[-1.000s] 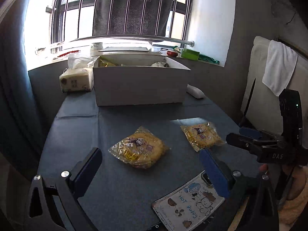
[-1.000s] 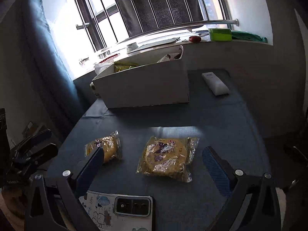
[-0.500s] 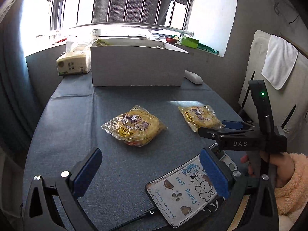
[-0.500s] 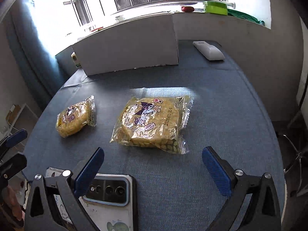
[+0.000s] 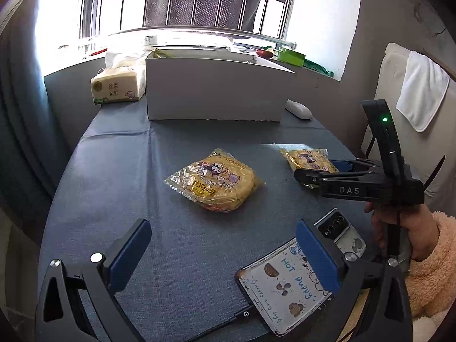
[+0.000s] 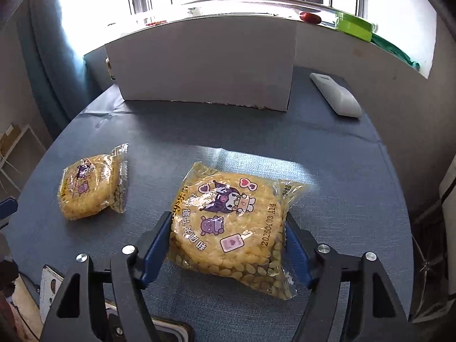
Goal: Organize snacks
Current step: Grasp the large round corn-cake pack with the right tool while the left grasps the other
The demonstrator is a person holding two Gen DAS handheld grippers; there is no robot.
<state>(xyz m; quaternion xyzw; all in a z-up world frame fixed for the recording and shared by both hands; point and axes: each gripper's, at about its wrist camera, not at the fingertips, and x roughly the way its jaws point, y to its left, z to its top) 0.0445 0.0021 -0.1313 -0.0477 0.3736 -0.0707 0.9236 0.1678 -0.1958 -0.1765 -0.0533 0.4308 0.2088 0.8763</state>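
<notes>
Two yellow snack packets lie on the blue-grey table. The right packet (image 6: 228, 222) (image 5: 309, 159) sits between the pads of my right gripper (image 6: 228, 245), whose blue fingers (image 6: 155, 245) press its sides; the gripper also shows from the side in the left wrist view (image 5: 319, 175). The left packet (image 5: 213, 182) (image 6: 91, 188) lies mid-table, ahead of my left gripper (image 5: 225, 252), which is open and empty. A white cardboard box (image 5: 216, 94) (image 6: 205, 65) stands at the back.
A phone in a cartoon case (image 5: 287, 279) lies near the front edge under my left gripper. A tissue pack (image 5: 116, 85) stands left of the box. A white remote (image 6: 336, 95) lies right of the box. A chair with a towel (image 5: 421, 91) stands at right.
My right gripper has moved forward and down onto the right packet and closed its fingers on the packet's sides. My left gripper has dropped lower and moved slightly forward, still open.
</notes>
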